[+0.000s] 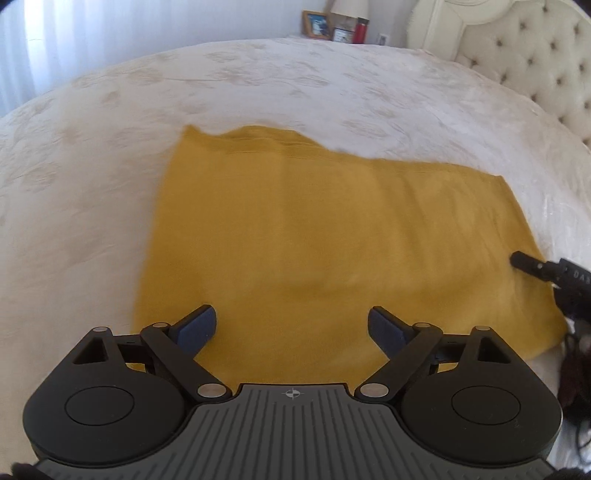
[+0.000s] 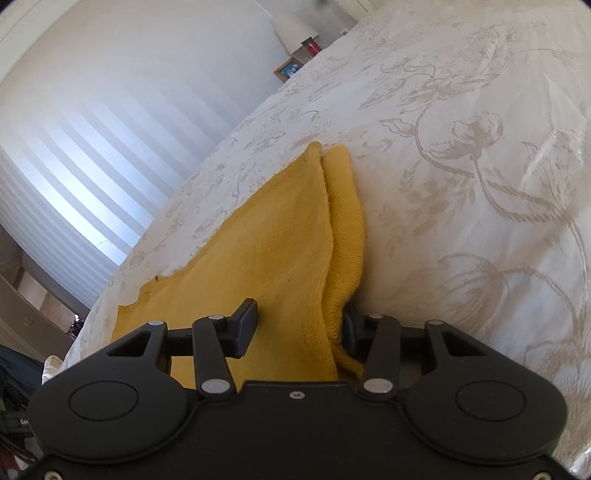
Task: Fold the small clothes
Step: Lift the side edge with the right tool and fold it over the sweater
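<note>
A mustard-yellow knit garment (image 1: 325,236) lies folded flat on the white bedspread (image 1: 258,85). My left gripper (image 1: 291,325) is open and empty, its blue-padded fingers (image 1: 195,326) spread just above the garment's near edge. My right gripper (image 1: 524,264) shows at the garment's right edge in the left wrist view. In the right wrist view my right gripper (image 2: 299,325) is open, with the doubled edge of the garment (image 2: 280,251) lying between its fingers (image 2: 245,323); the right finger is partly hidden by the cloth.
A tufted cream headboard (image 1: 535,55) stands at the back right. A nightstand holds a lamp (image 1: 349,9), a picture frame (image 1: 316,24) and a red bottle (image 1: 361,29). White curtains (image 2: 92,155) hang beyond the bed. Dark clutter (image 2: 14,387) lies on the floor.
</note>
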`<action>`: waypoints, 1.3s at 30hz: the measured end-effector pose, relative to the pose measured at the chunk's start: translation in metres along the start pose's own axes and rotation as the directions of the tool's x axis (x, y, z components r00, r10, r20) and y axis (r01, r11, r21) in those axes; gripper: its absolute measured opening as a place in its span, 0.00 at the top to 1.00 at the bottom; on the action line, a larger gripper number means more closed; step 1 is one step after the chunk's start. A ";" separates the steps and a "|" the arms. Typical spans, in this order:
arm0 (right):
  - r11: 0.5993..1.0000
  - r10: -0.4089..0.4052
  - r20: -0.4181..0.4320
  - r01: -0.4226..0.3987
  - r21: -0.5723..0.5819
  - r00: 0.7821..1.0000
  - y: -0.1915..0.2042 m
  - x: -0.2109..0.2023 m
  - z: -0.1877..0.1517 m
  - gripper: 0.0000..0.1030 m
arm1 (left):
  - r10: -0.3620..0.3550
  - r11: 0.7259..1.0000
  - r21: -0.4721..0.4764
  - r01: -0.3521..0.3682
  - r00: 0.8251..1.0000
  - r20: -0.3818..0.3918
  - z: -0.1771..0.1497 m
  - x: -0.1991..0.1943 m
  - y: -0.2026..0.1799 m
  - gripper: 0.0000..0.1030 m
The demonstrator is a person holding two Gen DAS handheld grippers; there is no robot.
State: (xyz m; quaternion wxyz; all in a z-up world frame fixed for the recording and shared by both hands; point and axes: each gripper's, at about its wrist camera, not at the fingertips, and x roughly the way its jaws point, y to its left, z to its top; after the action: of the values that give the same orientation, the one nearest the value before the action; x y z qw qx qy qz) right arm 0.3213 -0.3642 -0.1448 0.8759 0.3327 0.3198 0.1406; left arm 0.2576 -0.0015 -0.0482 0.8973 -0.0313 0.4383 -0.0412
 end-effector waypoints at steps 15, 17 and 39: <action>0.951 -0.282 -0.106 0.263 -0.166 0.953 0.105 0.001 0.026 0.78 | 0.076 0.989 -0.129 -0.075 0.997 0.008 -0.017 -0.033 0.099 0.13; 0.948 -0.276 -0.106 0.252 -0.196 0.955 0.129 0.004 0.028 0.79 | 0.072 0.989 -0.133 -0.069 0.997 0.018 -0.018 -0.035 0.104 0.13; 0.927 -0.200 -0.240 0.104 -0.362 0.950 0.280 0.099 -0.057 0.80 | 0.006 0.966 -0.258 0.010 0.998 0.059 -0.010 -0.030 0.145 0.12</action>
State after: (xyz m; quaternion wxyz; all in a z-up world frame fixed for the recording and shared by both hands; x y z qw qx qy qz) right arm 0.3497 -0.0837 -0.0361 0.8765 0.1257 0.4325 0.1699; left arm 0.2382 0.1460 -0.0439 0.8981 -0.1496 0.4132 0.0163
